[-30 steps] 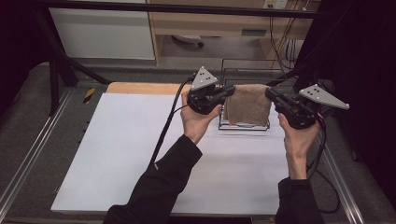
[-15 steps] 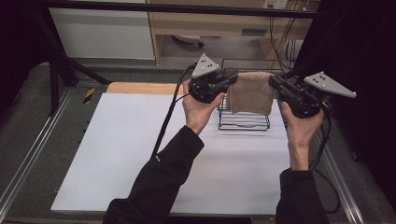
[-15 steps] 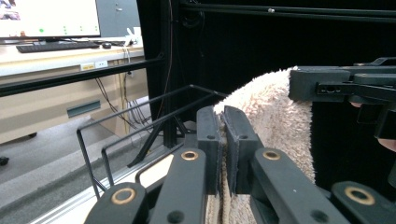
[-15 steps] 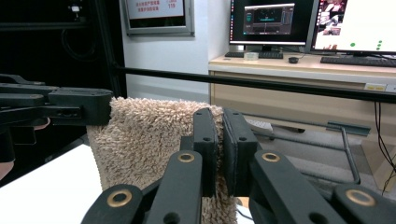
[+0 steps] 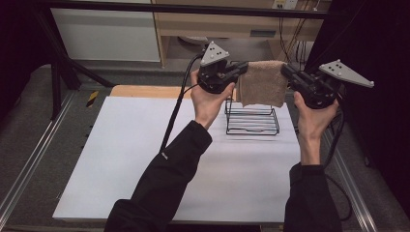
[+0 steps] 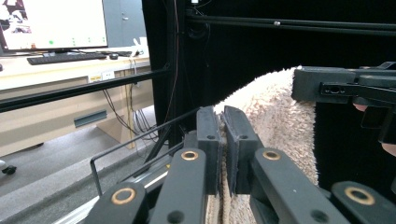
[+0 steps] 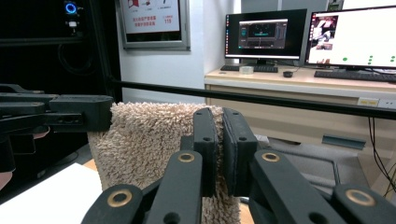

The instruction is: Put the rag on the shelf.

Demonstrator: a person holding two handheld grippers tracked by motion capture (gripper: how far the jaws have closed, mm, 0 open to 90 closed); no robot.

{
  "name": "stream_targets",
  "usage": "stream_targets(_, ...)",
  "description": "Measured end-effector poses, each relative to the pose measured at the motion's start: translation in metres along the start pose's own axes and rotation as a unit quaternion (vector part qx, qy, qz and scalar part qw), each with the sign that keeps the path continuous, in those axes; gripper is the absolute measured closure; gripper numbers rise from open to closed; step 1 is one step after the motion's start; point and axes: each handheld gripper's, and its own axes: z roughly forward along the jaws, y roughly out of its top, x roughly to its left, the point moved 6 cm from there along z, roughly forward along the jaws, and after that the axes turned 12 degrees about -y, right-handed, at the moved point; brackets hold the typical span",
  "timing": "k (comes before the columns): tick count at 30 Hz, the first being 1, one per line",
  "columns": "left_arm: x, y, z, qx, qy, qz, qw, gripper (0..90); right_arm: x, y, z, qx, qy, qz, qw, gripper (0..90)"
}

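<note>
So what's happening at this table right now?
A person holds a black clamp tool in each hand, and both are pinched onto a beige towel. The left gripper grips one top corner and the right gripper the other, so the towel hangs stretched between them in the air above a black wire rack standing on the white table.

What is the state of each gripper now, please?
Left gripper: shut on the towel.
Right gripper: shut on the towel.
</note>
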Motion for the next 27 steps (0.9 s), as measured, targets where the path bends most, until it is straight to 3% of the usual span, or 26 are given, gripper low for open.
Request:
stream_targets(11, 0.01, 0.017, 0.006, -0.007, 0.009, 0.002, 0.9999, 85.3, -0.003, 0.016, 0.011, -0.012, -0.002, 0.0, 0.9999, 85.4)
stream_targets(27, 0.028, 0.029, 0.02, -0.007, 0.026, 0.01, 0.9996, 85.3, -0.013, 0.026, 0.036, -0.016, -0.009, -0.001, 0.9998, 85.4)
